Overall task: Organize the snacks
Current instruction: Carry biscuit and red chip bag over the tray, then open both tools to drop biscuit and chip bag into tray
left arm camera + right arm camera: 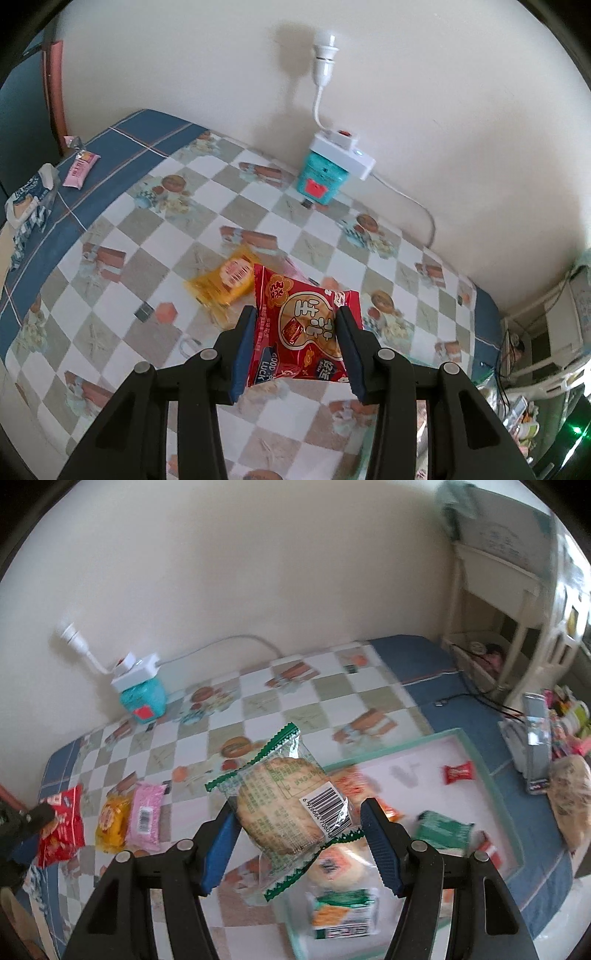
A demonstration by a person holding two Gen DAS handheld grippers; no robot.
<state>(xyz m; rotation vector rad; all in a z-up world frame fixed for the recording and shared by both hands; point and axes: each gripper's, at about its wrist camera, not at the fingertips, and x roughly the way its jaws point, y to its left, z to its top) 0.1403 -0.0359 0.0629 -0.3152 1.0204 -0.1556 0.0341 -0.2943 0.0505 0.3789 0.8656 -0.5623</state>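
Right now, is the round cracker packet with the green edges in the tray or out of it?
Out. The right hand-held gripper holds the cracker packet raised above the tray, whose other snacks still lie inside.

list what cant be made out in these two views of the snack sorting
- Left wrist view: most of the pink packet, hidden behind the red peanut packet in the left hand-held gripper.
- Right wrist view: the tray near corner, covered by the right hand-held gripper and its round cracker packet.
- Right wrist view: small red candy print, too small and blurred.
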